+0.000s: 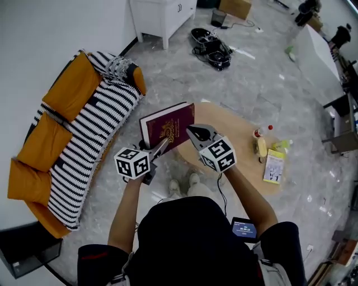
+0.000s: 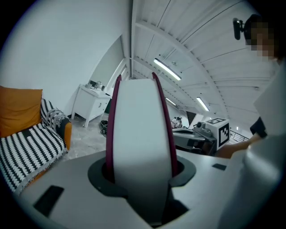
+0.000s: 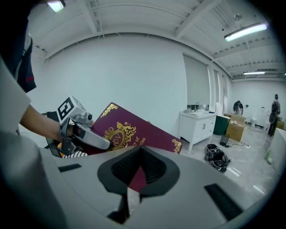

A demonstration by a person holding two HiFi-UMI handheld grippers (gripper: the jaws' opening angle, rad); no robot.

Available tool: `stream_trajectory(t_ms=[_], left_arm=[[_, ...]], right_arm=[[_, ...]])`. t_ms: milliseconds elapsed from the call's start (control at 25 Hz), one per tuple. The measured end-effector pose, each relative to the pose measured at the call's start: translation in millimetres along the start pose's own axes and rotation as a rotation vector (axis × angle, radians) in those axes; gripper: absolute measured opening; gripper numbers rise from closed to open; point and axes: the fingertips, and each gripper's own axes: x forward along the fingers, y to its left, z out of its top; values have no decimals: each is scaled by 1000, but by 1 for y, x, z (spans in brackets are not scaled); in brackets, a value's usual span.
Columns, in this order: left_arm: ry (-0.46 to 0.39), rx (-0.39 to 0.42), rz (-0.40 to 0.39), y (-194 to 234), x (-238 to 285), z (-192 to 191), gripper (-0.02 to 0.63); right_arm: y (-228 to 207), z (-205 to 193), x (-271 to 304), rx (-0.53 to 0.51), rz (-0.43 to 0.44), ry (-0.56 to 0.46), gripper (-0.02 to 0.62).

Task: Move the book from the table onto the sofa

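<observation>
A maroon book (image 1: 168, 124) with gold print on its cover is held in the air between both grippers, above the near end of the round wooden table (image 1: 238, 137). My left gripper (image 1: 161, 145) is shut across the book's thickness; in the left gripper view the white page edge (image 2: 140, 134) fills the gap between its jaws. My right gripper (image 1: 190, 132) is shut on the book's lower corner (image 3: 134, 176), and the cover (image 3: 129, 134) rises to the left. The orange sofa (image 1: 50, 145) with a striped throw (image 1: 92, 139) stands on the left.
On the table's right part stand small bottles (image 1: 261, 144) and a yellow booklet (image 1: 274, 166). A white cabinet (image 1: 162, 14) and a pile of cables (image 1: 212, 47) are at the far side of the floor. A dark box (image 1: 28, 251) sits beside the sofa's near end.
</observation>
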Motion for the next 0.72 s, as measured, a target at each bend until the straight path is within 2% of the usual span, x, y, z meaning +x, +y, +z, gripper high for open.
stream_trajectory(t_ms=[160, 320, 520, 720], left_arm=[[-42, 5, 39, -8, -12, 6, 215], [-103, 3, 116, -7, -25, 22, 216], [-224, 11, 232, -15, -49, 43, 216], [-296, 1, 319, -22, -71, 47, 216]], right_arm=[[4, 16, -3, -21, 47, -40, 17], [7, 40, 4, -58, 125, -73, 17], [10, 56, 7, -102, 224, -97, 15], [24, 68, 11, -98, 306, -126, 17]])
